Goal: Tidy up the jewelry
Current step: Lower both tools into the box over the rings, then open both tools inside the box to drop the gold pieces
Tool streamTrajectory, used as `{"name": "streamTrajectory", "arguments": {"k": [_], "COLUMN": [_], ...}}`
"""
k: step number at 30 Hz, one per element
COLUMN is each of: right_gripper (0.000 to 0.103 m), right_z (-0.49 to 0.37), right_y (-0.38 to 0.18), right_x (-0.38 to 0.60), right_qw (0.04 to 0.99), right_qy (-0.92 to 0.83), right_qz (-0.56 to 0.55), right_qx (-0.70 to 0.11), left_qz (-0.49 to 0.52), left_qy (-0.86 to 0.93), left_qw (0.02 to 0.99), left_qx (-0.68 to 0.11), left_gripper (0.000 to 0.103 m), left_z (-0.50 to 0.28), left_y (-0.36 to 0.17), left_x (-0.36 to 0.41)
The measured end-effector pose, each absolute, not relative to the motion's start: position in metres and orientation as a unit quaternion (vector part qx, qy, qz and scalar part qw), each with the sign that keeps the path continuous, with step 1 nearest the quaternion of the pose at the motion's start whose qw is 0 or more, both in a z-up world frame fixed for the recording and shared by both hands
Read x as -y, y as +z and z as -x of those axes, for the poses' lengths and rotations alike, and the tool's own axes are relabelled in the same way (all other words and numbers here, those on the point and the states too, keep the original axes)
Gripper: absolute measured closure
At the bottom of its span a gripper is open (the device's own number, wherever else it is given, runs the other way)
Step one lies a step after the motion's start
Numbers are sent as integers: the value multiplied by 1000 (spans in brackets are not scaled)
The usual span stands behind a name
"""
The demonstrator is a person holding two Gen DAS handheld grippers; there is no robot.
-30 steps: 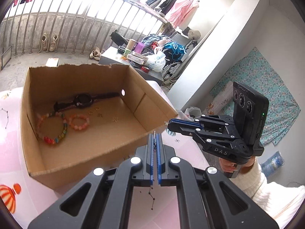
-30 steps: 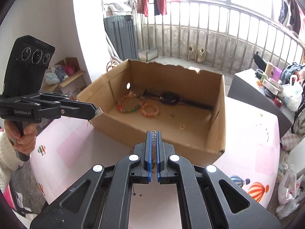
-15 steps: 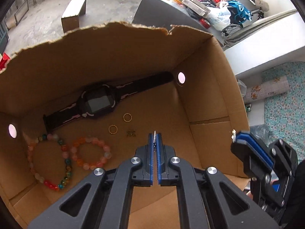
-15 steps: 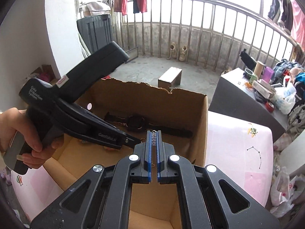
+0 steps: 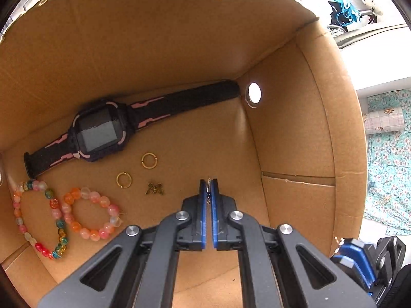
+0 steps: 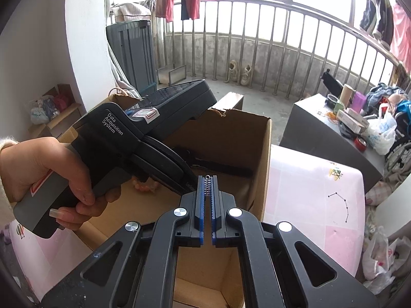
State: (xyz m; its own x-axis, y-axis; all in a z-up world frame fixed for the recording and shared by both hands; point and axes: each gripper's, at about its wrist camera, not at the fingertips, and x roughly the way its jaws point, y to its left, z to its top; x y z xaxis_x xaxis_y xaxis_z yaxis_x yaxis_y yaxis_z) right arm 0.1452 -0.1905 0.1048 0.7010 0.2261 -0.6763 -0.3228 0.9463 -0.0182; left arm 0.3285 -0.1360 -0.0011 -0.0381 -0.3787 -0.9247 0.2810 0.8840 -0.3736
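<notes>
- Left tongs [image 5: 208, 187] are right up front in the left wrist view, black frame with blue ribbed pads pressed nearly together on a thin silvery chain piece [image 5: 208, 182] that pokes out at the tips. They're hanging inside the brown cardboard box [image 5: 295, 133], tips over its floor.
- Just left of the tips lies a small bronze butterfly charm [image 5: 154, 189], flat on the cardboard, then two thin gold rings [image 5: 123, 180] and [image 5: 149, 160], all a bit apart from each other.
- Further left, two beaded bracelets: a small loop of orange and pink frosted beads [image 5: 91, 213] and a longer multicoloured glassy one [image 5: 36, 218] hugging the left wall. The two look like they touch where they meet.
- Behind those, along the back wall, a black smartwatch with pink trim on the strap [image 5: 100, 131], laid out flat, strap end reaching the corner by a round hole in the box wall [image 5: 253, 94].
- Right tongs [image 6: 208, 187] are outside the box near its right wall, pads closed narrow on a little silver coiled spring-like chain [image 6: 208, 186].
- From the right wrist view the left hand [image 6: 43, 177] and its chunky black gripper body block most of the box interior. The box's back edge is torn and ragged.
- Box sits on a pink worktop cloth [image 6: 313, 195] with a constellation print; further back, a grey table [image 6: 316, 138] of clutter and the balcony railing [image 6: 257, 51].
</notes>
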Motion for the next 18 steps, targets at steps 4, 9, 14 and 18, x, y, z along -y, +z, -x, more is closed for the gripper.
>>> {"name": "streamTrajectory", "arguments": {"k": [4, 9, 14, 18], "right_gripper": [101, 101, 101, 101], "right_z": [-148, -149, -168, -207], "right_y": [104, 105, 106, 102], "right_x": [189, 185, 177, 159], "right_qw": [919, 917, 907, 881], "right_qy": [148, 147, 150, 152], "right_qz": [70, 74, 81, 95], "right_qx": [-359, -364, -386, -439], "left_qz": [44, 39, 3, -15], "left_qy": [-237, -223, -212, -206], "left_qw": [691, 707, 774, 821], "left_qx": [-681, -670, -597, -532], "left_gripper": [90, 81, 81, 81], "left_z": [-326, -322, -302, -274], "left_y": [-5, 0, 40, 73], "left_x": [134, 123, 96, 64]}}
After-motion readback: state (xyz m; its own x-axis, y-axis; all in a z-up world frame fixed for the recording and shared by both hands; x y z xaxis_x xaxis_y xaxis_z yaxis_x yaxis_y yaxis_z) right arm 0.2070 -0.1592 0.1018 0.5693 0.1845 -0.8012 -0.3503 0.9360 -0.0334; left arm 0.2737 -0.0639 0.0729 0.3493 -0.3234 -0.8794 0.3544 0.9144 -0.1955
